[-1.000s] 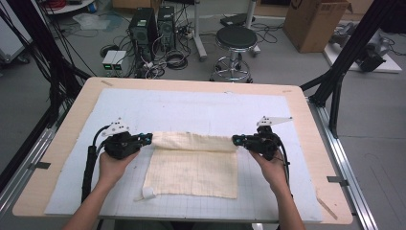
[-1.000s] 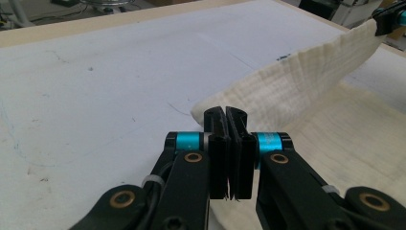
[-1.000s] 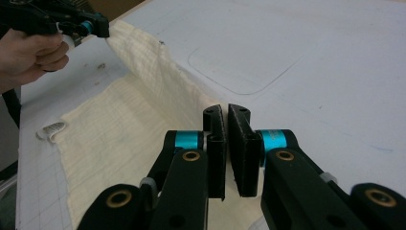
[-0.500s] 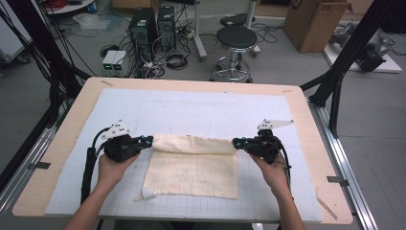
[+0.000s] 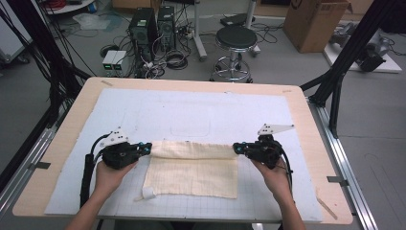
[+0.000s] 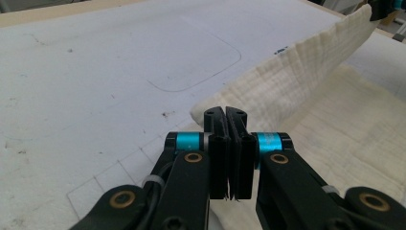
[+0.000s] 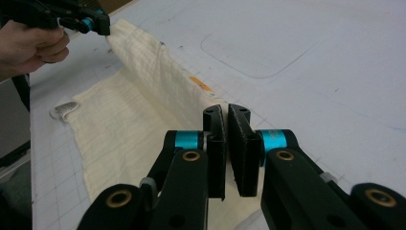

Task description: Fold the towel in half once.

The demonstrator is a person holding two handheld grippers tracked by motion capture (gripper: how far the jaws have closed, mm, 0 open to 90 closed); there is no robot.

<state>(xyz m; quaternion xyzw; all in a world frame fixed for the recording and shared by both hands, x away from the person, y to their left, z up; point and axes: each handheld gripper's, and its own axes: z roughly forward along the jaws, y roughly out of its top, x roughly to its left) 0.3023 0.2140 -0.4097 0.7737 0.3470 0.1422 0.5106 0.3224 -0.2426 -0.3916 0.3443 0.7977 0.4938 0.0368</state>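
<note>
A cream cloth (image 5: 191, 170) lies on the white mat, and its far edge is lifted into a taut strip between my two grippers. My left gripper (image 5: 148, 147) is shut on the cloth's far left corner; in the left gripper view the jaws (image 6: 225, 112) are pressed together with the cloth (image 6: 306, 72) running away to the right. At the far right corner my right gripper (image 5: 237, 148) is shut as well, and in the right gripper view its tips (image 7: 226, 112) pinch the cloth (image 7: 143, 57). That strip ends at the other gripper (image 7: 91, 21).
The white mat (image 5: 191, 115) covers most of the wooden table (image 5: 62, 143), with bare mat beyond the cloth. A small loop tag (image 5: 146, 193) sticks out at the cloth's near left corner. A stool (image 5: 234, 43) and computer boxes (image 5: 153, 28) stand on the floor beyond the table.
Both grippers have drifted slightly toward the near edge, carrying the cloth's lifted far edge with them. Both grips are unchanged.
</note>
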